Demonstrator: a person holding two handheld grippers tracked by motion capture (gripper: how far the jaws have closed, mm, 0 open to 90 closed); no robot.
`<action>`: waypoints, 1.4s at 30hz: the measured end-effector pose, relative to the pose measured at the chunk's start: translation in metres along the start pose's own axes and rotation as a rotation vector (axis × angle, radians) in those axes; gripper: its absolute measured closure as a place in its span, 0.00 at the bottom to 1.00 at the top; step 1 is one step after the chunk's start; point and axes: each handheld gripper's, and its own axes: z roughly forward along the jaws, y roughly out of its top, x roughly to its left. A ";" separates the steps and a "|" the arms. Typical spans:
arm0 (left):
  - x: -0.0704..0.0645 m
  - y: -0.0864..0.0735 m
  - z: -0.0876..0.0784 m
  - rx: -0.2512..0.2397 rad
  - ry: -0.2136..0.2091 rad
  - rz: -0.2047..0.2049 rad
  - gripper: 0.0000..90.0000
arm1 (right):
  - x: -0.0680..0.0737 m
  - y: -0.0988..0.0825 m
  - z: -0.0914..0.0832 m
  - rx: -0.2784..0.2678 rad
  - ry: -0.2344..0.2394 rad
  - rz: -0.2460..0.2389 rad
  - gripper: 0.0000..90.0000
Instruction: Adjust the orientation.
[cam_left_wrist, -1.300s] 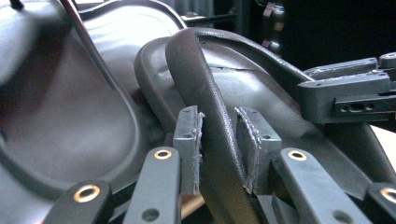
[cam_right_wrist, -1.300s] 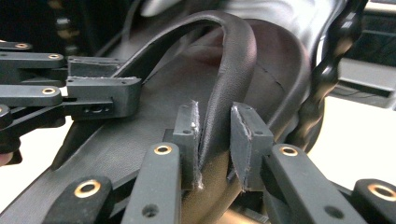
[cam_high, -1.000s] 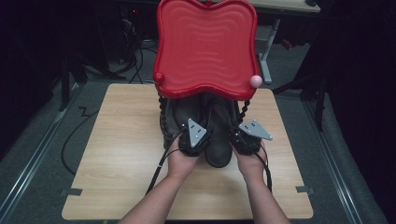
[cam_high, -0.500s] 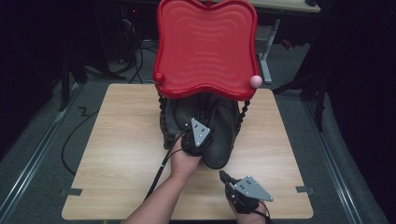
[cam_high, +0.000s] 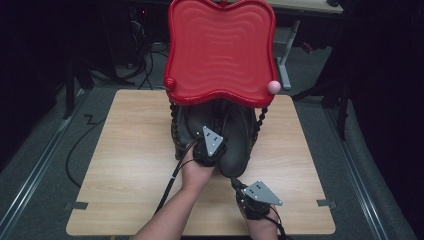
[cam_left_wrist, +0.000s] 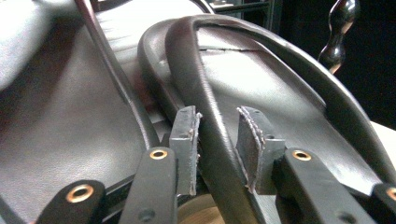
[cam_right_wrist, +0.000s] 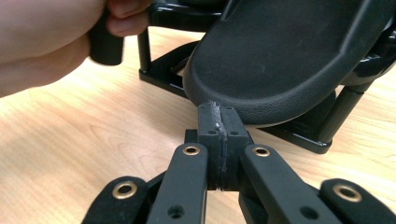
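A pair of dark leather boots (cam_high: 239, 142) stands on a black rack under a red wavy tray (cam_high: 220, 50) at the table's far middle. My left gripper (cam_left_wrist: 218, 119) is on the boots, its pads (cam_left_wrist: 186, 135) closed on the rounded leather rim (cam_left_wrist: 187, 56) of a boot's opening. My right gripper (cam_right_wrist: 218, 112) is shut with nothing between its pads, its tips just in front of the right boot's black toe (cam_right_wrist: 280, 65). In the high view it (cam_high: 236, 182) sits near the table's front edge, right of the left forearm.
The tray rests on black beaded posts (cam_high: 260, 120), with a pink ball (cam_high: 273, 86) at its right corner. The rack's black base frame (cam_right_wrist: 163, 74) lies on the wooden table (cam_high: 135, 165). Cables trail from both grippers. Dark floor surrounds the table.
My right gripper left the boot and drew back toward the table's front edge, where it now sits shut. My left gripper stayed on the boots.
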 end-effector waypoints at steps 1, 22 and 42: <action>0.000 0.000 0.000 0.000 -0.002 0.002 0.75 | -0.001 0.001 0.001 -0.001 -0.002 -0.001 1.00; -0.001 -0.010 -0.030 -0.038 -0.055 0.016 0.71 | -0.023 0.013 0.011 -0.043 -0.059 0.026 1.00; 0.043 -0.091 -0.104 0.043 -0.014 0.016 0.68 | -0.035 0.025 0.027 -0.059 -0.098 0.045 0.98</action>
